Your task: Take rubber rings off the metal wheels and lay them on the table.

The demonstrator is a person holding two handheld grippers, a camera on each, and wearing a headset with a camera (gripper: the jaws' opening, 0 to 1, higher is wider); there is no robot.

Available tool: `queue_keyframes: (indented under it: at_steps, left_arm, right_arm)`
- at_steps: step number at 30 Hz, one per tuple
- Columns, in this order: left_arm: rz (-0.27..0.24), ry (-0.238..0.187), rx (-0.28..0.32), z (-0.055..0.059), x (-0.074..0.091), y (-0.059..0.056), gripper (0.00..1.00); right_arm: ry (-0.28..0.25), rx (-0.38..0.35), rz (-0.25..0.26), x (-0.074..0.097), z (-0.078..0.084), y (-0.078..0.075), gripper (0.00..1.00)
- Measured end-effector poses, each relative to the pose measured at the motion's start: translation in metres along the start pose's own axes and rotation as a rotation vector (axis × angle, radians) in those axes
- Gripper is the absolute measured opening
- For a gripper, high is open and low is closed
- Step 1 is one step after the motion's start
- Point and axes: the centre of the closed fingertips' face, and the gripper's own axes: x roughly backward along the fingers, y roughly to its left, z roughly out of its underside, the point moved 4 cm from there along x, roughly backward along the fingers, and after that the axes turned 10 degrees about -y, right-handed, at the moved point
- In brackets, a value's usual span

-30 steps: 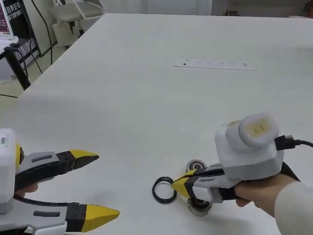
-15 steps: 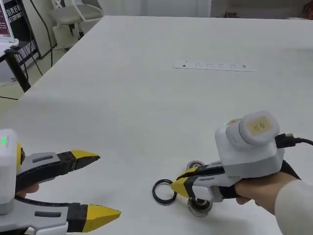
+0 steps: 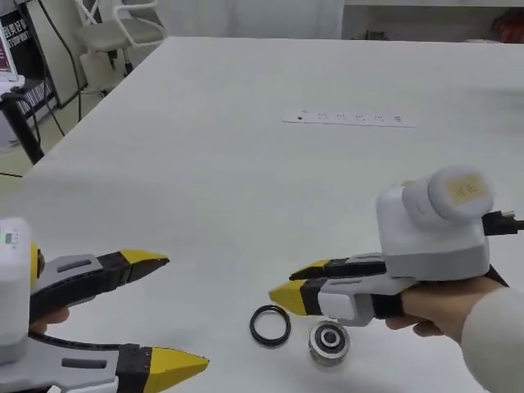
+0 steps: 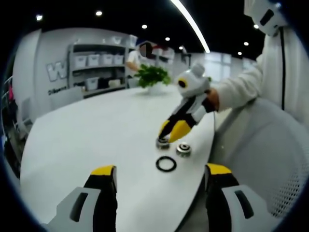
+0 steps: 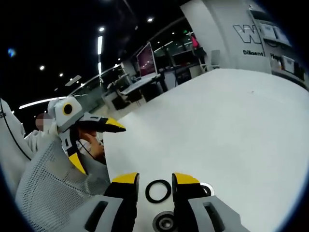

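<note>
Fingers of the left gripper (image 3: 182, 311) gape wide and empty at lower left; the right gripper (image 3: 286, 282) is narrowly parted, empty. White table (image 3: 246, 164); chair (image 3: 115, 29) upper left; power strip (image 3: 348, 119) upper centre. Metal wheel (image 3: 329, 342) and freed rubber ring (image 3: 253, 326) lie bottom centre.
</note>
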Motion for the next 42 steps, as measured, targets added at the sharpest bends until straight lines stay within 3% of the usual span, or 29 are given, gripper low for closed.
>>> queue_keyframes:
  at_steps: [9,15,20,26,29,36,42]
  left_arm:
    - [0.003,-0.007,-0.007,-0.003,0.001,-0.002,0.77]
    - [0.020,-0.008,-0.011,-0.006,0.001,-0.005,0.80]
    - [0.038,0.002,-0.017,-0.005,-0.001,-0.007,0.83]
    - [0.041,0.004,-0.011,-0.005,0.000,-0.008,0.88]
    - [0.044,-0.008,0.013,-0.005,0.002,-0.009,0.91]
    - [0.035,-0.006,0.020,-0.005,0.006,-0.013,0.96]
    - [0.018,-0.011,0.023,-0.006,0.011,-0.013,0.97]
  right_arm:
    - [-0.011,0.044,-0.007,0.015,-0.014,0.004,0.42]
    - [-0.060,0.070,-0.019,0.034,-0.032,0.008,0.56]
    - [-0.078,0.131,0.009,0.054,-0.039,0.007,0.65]
    - [-0.100,0.148,0.017,0.081,-0.037,0.005,0.84]
    - [-0.165,0.176,0.033,0.098,-0.041,0.002,0.89]
    - [-0.189,0.149,0.093,0.125,-0.034,-0.009,0.93]
    - [-0.187,0.134,0.119,0.137,-0.026,-0.014,0.96]
